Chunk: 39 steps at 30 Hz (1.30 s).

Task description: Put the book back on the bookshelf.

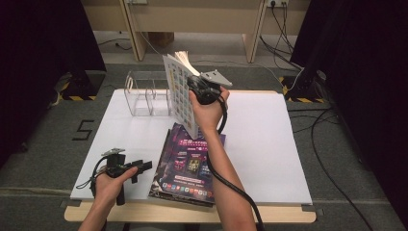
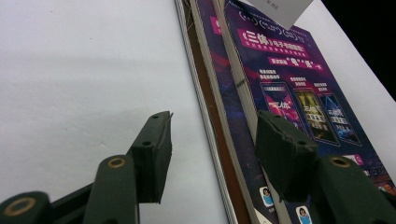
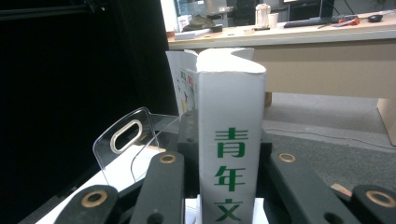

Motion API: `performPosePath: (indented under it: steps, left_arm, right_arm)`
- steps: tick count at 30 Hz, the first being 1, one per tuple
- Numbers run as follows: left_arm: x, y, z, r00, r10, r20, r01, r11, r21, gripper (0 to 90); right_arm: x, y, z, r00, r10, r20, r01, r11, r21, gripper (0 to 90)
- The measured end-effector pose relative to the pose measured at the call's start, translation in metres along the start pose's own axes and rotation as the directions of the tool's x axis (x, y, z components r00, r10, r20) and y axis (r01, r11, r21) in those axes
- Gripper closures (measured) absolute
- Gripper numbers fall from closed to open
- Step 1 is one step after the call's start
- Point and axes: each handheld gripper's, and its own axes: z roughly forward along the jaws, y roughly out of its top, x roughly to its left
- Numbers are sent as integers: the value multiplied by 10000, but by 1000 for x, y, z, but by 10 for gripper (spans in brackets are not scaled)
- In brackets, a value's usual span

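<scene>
- Nearest the high camera, two forearms reach in over the front edge of a white table (image 1: 269, 144).
- Left gripper (image 1: 139, 168) rests low at the table's front left, jaws spread with nothing between them, just beside a stack of purple-covered magazines (image 1: 187, 166) lying flat.
- Seen along its jaws, the left gripper (image 2: 212, 144) points at the stack's (image 2: 280, 93) page edges.
- Right gripper (image 1: 195, 86) is raised above the table, clamped on the spine of a thick white book (image 1: 180, 94) held upright, pages fanned at the top.
- Green characters run down that spine (image 3: 229, 154) between the jaws.
- Behind it, near the table's far edge, stands a clear acrylic rack (image 1: 146, 94).
</scene>
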Motion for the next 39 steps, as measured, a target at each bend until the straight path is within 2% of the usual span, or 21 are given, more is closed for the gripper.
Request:
performPosePath:
  steps: [10,39]
  left_arm:
    - [0,0,-1,10000,26,4,-26,10000,10,456]
    - [1,1,-1,10000,7,46,-7,10000,-21,456]
  right_arm:
    - [2,14,6,10000,30,77,-28,9997,-243,745]
    - [0,32,27,9989,90,451,-70,9989,-458,744]
